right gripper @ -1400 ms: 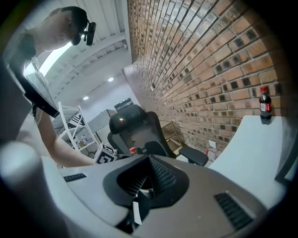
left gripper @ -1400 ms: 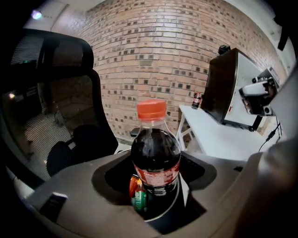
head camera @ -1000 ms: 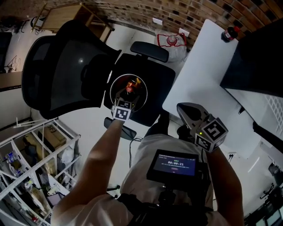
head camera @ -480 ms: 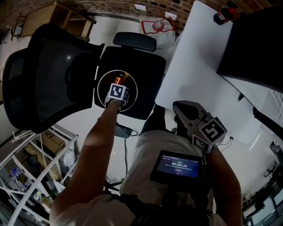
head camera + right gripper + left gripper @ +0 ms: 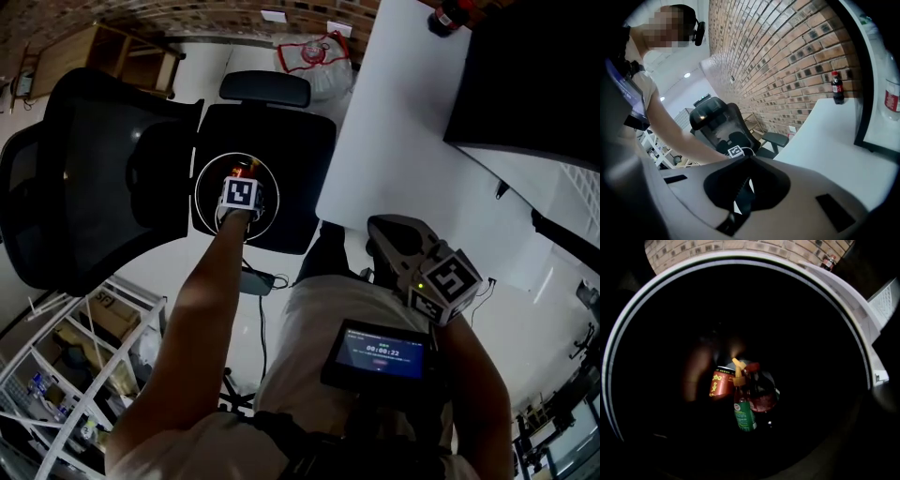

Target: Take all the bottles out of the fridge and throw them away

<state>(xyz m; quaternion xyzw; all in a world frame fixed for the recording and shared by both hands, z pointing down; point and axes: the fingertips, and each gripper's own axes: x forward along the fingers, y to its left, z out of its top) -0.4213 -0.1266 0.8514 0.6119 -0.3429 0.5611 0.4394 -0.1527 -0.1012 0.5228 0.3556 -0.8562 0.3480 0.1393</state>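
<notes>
Bottles are showing deep inside the white-rimmed bin [image 5: 740,255]: a green-labelled bottle [image 5: 744,414] and a dark red bottle [image 5: 761,392], touching a red can [image 5: 722,383]. We are hanging the left claw [image 5: 242,187] straight down over the bin's mouth. Darkness is hiding its jaws, so we cannot tell whether they are pinching the green one. We are judging it best to release low and centred, then lift straight up. The right claw [image 5: 743,194] is resting pressed together, empty. A cola bottle [image 5: 837,87] is waiting on the white surface [image 5: 825,140].

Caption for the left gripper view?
Looking down into a dark, white-rimmed bin: red can, green-labelled bottle, red-capped bottle.
</notes>
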